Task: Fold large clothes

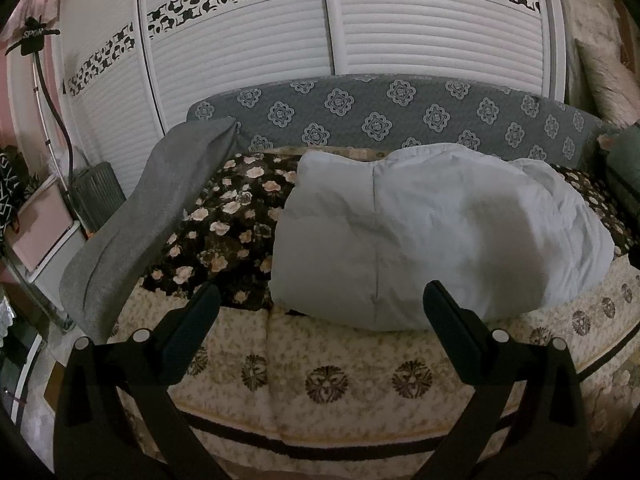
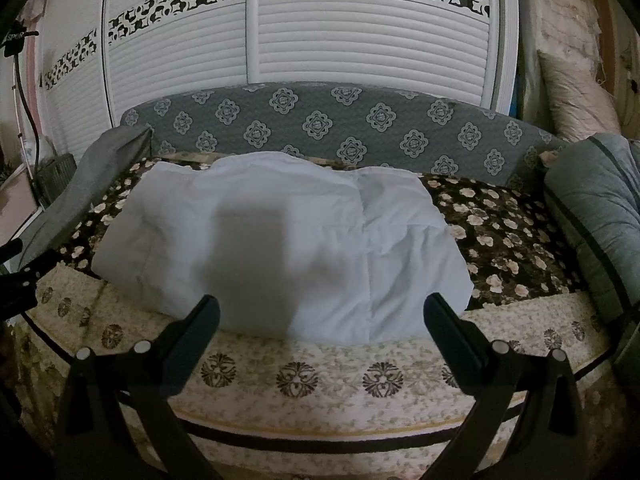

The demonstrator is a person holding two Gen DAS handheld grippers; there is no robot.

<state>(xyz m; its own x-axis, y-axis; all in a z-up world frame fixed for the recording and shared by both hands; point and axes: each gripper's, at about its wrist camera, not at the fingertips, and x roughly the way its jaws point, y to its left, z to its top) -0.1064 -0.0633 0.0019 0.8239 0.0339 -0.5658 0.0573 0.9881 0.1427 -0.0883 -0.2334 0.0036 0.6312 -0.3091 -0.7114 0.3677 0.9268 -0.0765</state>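
While both views were directed across the sofa bed (image 1: pixel 360 392), the left tool (image 1: pixel 320 304) was recorded with its two dark fingers spread wide and nothing between them, held above the cream patterned front edge of the cover. The right tool (image 2: pixel 322 312) was recorded in the same condition: fingers wide apart, nothing gripped, poised over the same cream border. A pale blue-white garment (image 1: pixel 432 236), bulky and already gathered into a thick folded bundle, was noted lying on the dark floral blanket (image 1: pixel 224 216), its near edge resting at the line where the floral blanket met the cream border. In the right wrist view the garment (image 2: pixel 288 248) was seen just beyond both fingertips, apart from them, with a soft rectangular shadow cast across its middle. A grey cushion (image 1: pixel 152 216) was noted propped at the left end of the sofa bed, and a second grey cushion (image 2: pixel 596 220) at the right end. A grey backrest with medallion pattern (image 1: pixel 400 112) was recorded behind the garment, and white louvred wardrobe doors (image 1: pixel 420 36) behind that.
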